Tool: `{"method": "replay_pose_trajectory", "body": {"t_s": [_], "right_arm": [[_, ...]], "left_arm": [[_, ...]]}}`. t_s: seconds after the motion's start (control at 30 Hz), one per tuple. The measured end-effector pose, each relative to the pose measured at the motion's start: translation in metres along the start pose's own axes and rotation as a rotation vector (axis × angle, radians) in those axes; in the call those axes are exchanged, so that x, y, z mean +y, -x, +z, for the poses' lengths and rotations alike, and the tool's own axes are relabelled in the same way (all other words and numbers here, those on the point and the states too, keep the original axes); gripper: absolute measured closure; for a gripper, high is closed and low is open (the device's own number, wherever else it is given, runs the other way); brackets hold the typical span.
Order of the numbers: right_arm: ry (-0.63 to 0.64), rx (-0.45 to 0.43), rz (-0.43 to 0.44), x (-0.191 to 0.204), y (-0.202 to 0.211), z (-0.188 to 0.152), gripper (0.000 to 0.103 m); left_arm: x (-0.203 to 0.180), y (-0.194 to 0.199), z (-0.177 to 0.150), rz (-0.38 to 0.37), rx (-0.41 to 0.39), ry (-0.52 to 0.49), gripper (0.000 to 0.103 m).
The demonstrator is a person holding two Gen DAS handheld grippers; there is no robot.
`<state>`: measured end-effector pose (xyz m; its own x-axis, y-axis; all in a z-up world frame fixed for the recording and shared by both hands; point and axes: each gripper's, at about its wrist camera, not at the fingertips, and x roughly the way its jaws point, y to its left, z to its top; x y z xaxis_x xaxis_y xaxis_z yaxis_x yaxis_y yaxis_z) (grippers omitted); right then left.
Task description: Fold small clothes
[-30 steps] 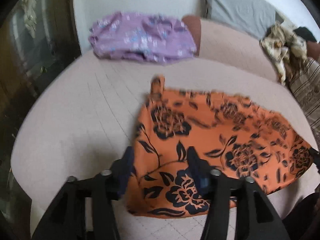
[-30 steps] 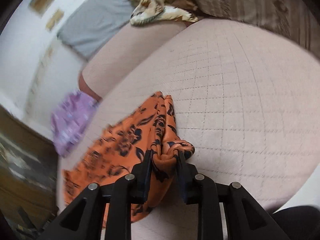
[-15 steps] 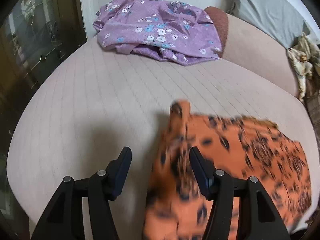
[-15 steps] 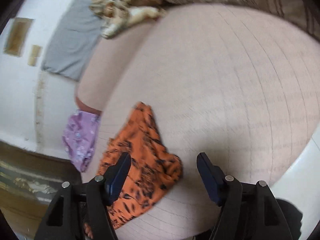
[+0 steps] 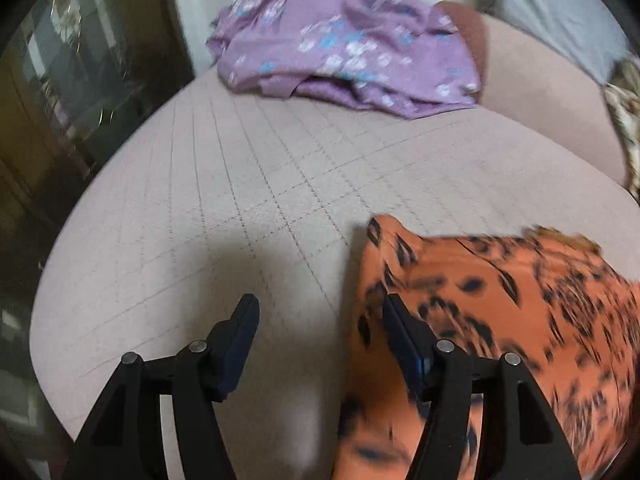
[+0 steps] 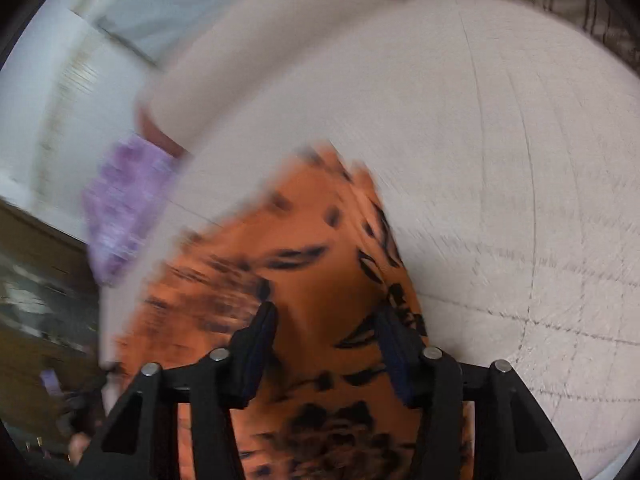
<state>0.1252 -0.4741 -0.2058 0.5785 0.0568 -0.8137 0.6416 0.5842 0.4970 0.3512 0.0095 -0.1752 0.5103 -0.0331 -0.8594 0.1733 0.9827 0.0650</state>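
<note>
Near the mattress (image 5: 240, 184) front edge lies the orange floral garment (image 5: 520, 300); left gripper (image 5: 320, 332) and right gripper (image 6: 326, 344) both spread, empty. Pinch matching corners, fold squarely.

Your floral garment (image 5: 500, 300) lies on the bed (image 5: 240, 200), right of your left hand-held gripper (image 5: 320, 320); another garment (image 5: 344, 48) sits behind.

The orange garment (image 5: 500, 300) looks like thin, smooth cloth with a black floral print. The purple garment (image 5: 344, 48) at top centre is soft matt fabric with small flowers. The bed cover (image 5: 240, 184) is matt quilted cloth, stitched in a grid. The left gripper (image 5: 320, 316) is matt black plastic with shiny metal pins.
</note>
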Motion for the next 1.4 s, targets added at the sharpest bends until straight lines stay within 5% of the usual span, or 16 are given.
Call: {"method": "replay_pose_trajectory", "body": {"t_s": [0.2,0.33,0.4,0.53,0.93,1.4], "right_arm": [[-0.003,-0.107,0.125,0.017,0.025,0.013,0.055],[0.007,-0.064,0.157,0.031,0.004,0.023,0.051],[-0.021,0.019,0.102,0.024,-0.019,0.023,0.049],[-0.013,0.003,0.137,0.022,-0.008,0.017,0.044],[-0.009,-0.080,0.293,0.004,0.070,-0.038,0.036],[-0.051,0.056,0.398,-0.004,0.075,-0.110,0.035]], "left_arm": [[-0.018,0.048,-0.050,-0.111,-0.039,-0.093,0.030],[-0.029,0.037,-0.071,-0.097,0.006,-0.107,0.026],[-0.029,0.015,-0.076,-0.053,0.099,-0.091,0.024],[-0.018,0.018,-0.072,-0.071,0.136,0.035,0.018],[-0.058,0.120,-0.077,-0.001,-0.128,-0.093,0.018],[-0.072,0.166,-0.076,0.007,-0.252,-0.136,0.018]]}}
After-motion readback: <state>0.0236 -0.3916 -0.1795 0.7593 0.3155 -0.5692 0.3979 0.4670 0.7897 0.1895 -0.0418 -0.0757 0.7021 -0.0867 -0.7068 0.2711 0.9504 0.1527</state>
